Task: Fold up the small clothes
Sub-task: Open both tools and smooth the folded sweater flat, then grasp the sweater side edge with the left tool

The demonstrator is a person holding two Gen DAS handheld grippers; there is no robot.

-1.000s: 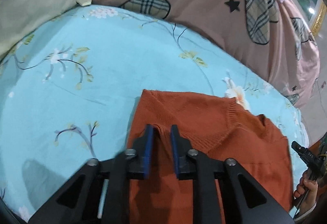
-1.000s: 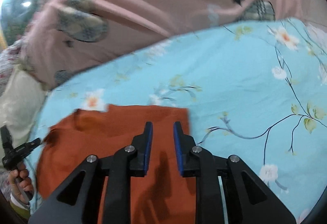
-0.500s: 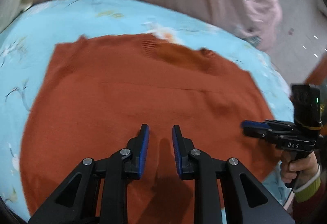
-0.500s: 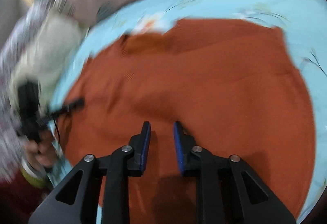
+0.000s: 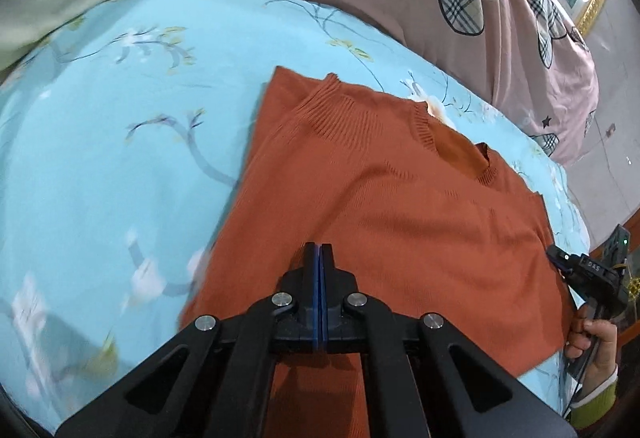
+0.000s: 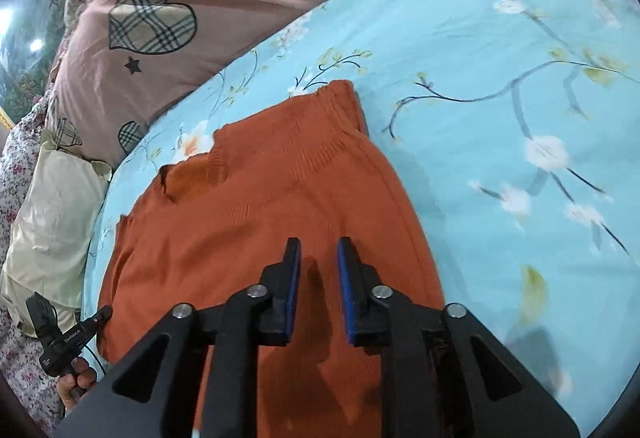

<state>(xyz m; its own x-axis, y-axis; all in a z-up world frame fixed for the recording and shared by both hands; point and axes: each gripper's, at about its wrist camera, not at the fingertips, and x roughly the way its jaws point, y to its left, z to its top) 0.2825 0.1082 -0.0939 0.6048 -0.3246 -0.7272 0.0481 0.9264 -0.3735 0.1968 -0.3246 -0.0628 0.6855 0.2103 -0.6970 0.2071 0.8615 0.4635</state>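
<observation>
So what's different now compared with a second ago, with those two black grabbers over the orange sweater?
The left gripper has snapped shut, its blue pads together above the orange sweater; whether it pinches fabric is unclear. The right gripper is opening, pads apart with nothing gripped. Both views swung over the sweater and back. The sweater stays spread on the blue floral sheet.

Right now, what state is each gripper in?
Left gripper: shut, nothing visibly held, over the orange sweater.
Right gripper: open, jaws opening, empty above the sweater.
</observation>
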